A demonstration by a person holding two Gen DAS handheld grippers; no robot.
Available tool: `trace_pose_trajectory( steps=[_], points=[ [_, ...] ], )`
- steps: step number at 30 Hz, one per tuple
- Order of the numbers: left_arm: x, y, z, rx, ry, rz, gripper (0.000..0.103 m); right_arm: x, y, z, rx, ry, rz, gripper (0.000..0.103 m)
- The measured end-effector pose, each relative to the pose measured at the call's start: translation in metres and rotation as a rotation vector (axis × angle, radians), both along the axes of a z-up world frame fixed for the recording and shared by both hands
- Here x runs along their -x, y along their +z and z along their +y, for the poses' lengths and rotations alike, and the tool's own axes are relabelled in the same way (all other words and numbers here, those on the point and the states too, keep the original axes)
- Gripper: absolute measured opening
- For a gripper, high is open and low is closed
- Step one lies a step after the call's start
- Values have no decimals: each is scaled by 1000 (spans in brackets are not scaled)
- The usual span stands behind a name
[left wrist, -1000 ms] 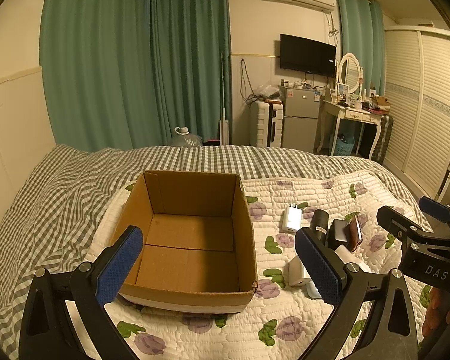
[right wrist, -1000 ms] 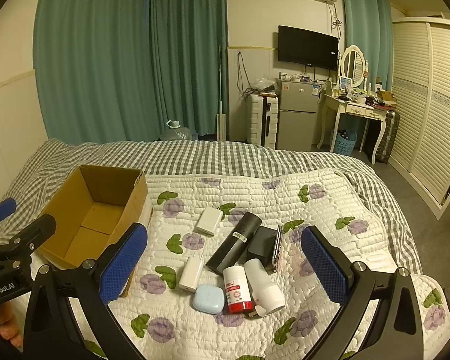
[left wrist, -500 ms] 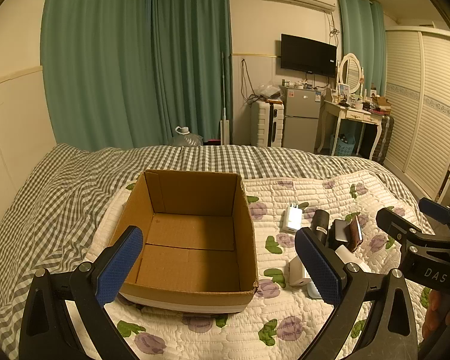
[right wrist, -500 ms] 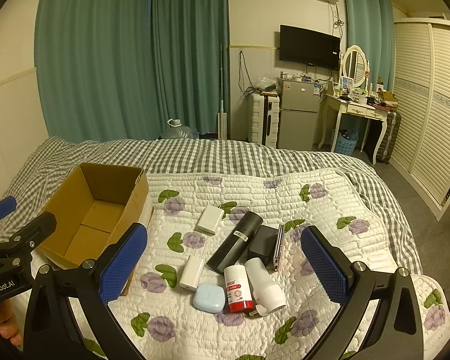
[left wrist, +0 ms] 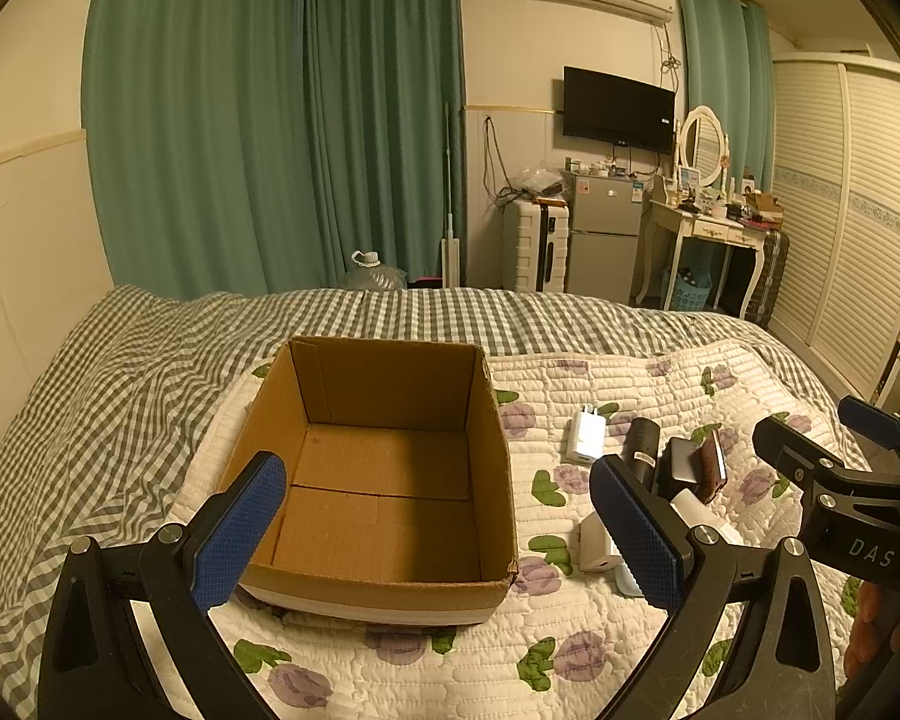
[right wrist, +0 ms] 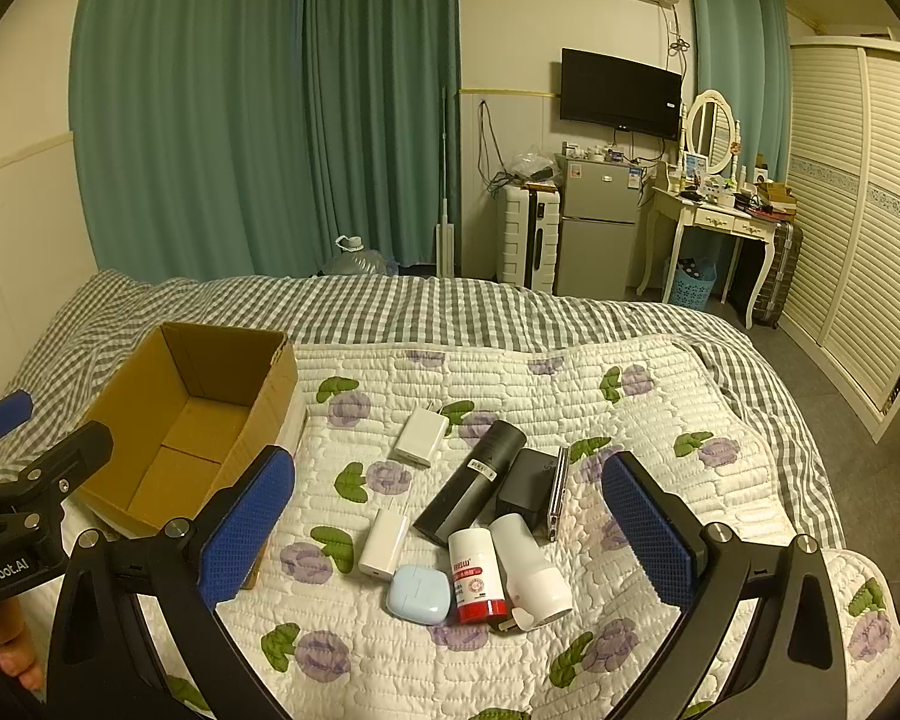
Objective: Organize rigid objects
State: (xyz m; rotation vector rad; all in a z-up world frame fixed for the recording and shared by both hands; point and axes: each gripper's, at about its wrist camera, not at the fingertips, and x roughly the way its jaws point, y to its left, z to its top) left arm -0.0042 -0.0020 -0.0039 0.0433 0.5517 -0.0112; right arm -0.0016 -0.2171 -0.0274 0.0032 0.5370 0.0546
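Note:
An open, empty cardboard box (left wrist: 384, 474) sits on the quilted bed; it also shows at the left of the right wrist view (right wrist: 192, 426). My left gripper (left wrist: 438, 528) is open and empty, held above the box's near edge. My right gripper (right wrist: 450, 522) is open and empty above a cluster of items: two white chargers (right wrist: 417, 437) (right wrist: 383, 535), a black cylinder (right wrist: 471, 480), a black block (right wrist: 525, 489), a red-capped white bottle (right wrist: 474, 573), a white tube (right wrist: 531, 570) and a pale blue case (right wrist: 419, 594).
The floral quilt (right wrist: 570, 384) lies over a checked blanket (left wrist: 90, 420). Beyond the bed stand green curtains (left wrist: 270, 120), a small fridge (right wrist: 597, 240), a white suitcase (right wrist: 525, 240), a dressing table (right wrist: 714, 222) and a slatted wardrobe (right wrist: 858, 240).

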Motion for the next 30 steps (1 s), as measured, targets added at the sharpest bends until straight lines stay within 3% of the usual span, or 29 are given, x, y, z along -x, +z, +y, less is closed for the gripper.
trace_pose_trajectory(
  steps=[18,26,30],
  points=[
    [6,8,-2,-3,-7,-20,103,8,1,0,-5,8,-9,103],
    [18,27,-19,-8,-46,-66,103,17,32,-17,-3,15,-26,103],
    [16,24,-40,-12,-75,-63,103,18,42,-33,76,7,-26,103]
  ],
)
